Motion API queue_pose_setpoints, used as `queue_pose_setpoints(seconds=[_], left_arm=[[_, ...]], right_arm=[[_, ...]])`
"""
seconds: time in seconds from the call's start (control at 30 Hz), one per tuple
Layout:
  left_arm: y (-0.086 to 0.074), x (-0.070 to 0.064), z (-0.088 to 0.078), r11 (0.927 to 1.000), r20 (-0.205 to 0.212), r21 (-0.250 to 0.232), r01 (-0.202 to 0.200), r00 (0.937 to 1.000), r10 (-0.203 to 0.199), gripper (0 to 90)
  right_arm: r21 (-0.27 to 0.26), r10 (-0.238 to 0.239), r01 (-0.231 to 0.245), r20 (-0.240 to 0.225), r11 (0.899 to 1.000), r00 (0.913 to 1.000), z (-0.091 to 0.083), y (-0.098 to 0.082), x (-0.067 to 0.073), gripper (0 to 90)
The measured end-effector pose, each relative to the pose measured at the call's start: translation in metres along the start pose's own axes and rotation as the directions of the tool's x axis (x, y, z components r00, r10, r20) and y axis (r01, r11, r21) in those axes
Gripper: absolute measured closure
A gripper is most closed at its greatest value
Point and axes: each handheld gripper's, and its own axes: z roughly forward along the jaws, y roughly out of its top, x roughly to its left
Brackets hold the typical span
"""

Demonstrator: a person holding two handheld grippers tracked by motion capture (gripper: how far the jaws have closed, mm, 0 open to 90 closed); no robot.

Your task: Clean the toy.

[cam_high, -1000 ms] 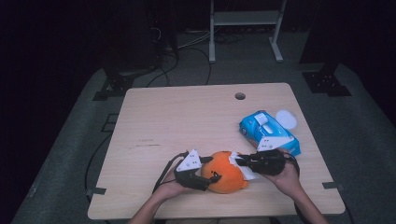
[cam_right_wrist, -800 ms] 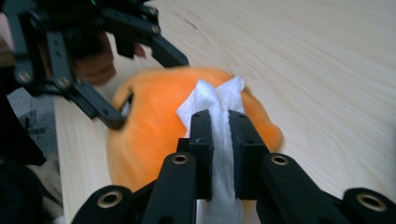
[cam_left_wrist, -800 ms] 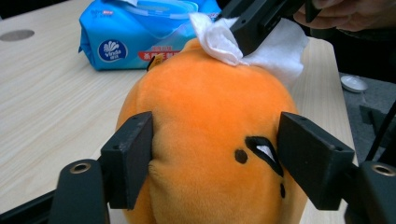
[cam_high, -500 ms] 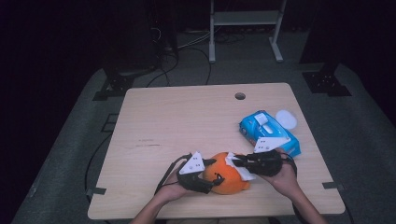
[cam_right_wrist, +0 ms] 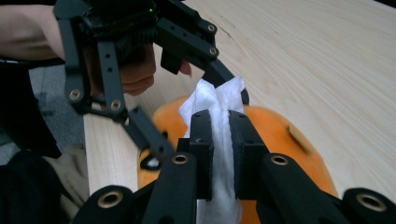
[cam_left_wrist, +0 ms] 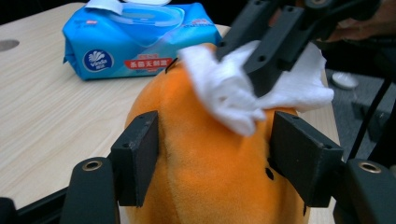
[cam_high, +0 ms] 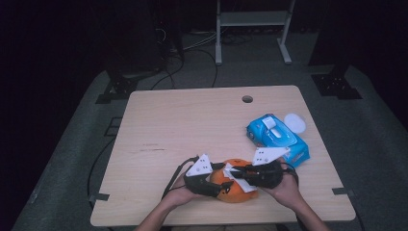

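Observation:
An orange plush toy (cam_high: 234,190) lies near the table's front edge. My left gripper (cam_high: 219,185) comes at it from the left. Its jaws have just been closing, and both pads (cam_left_wrist: 136,163) now press the toy's sides (cam_left_wrist: 210,172). My right gripper (cam_high: 232,174) reaches in from the right, shut on a white wipe (cam_right_wrist: 217,100) that lies on top of the toy (cam_right_wrist: 280,135). In the left gripper view the wipe (cam_left_wrist: 224,93) hangs crumpled from the right gripper's jaws over the toy's upper side.
A blue pack of wet wipes (cam_high: 278,138) lies behind and to the right of the toy, with a white round lid (cam_high: 294,122) beside it. The wooden table (cam_high: 192,125) has a cable hole (cam_high: 247,99) near its far edge. Stands and cables lie beyond.
The left gripper's jaws have narrowed onto the plush toy. The right gripper has shifted slightly left over the toy with the wipe in it.

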Motion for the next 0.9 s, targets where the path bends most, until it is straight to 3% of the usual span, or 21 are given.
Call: queue_pose_setpoints(seconds=[0.13,0.37,0.47,0.63,0.7,0.9], left_arm=[[-0.002,0.001,-0.002,1.0000,-0.003,0.002,-0.007,1.0000,0.007,34.0],[-0.005,0.005,-0.003,0.9999,0.001,-0.002,0.014,0.9999,-0.014,33.9],[-0.004,0.004,-0.003,1.0000,-0.001,0.004,0.005,1.0000,-0.005,33.9],[-0.006,0.005,-0.004,1.0000,0.001,0.005,0.001,1.0000,-0.001,33.8],[-0.006,0.005,-0.005,1.0000,0.000,0.005,0.004,1.0000,-0.004,33.8],[-0.007,0.008,-0.004,0.9998,-0.001,-0.003,0.022,0.9998,-0.022,33.7]], right_arm=[[0.005,0.007,-0.007,0.021,1.000,0.9997,-0.004,-0.002,-0.007,80.1],[-0.004,0.104,-0.104,0.082,0.995,0.9912,-0.026,-0.023,-0.037,80.1],[-0.005,0.120,-0.120,0.088,0.993,0.9889,-0.029,-0.024,-0.038,80.1],[-0.013,0.081,-0.080,0.054,0.997,0.9953,-0.023,-0.015,-0.025,80.0],[-0.002,0.063,-0.063,0.060,0.998,0.9962,-0.021,-0.014,-0.024,80.0],[-0.012,0.147,-0.146,0.081,0.989,0.9858,-0.031,-0.029,-0.047,80.1]])
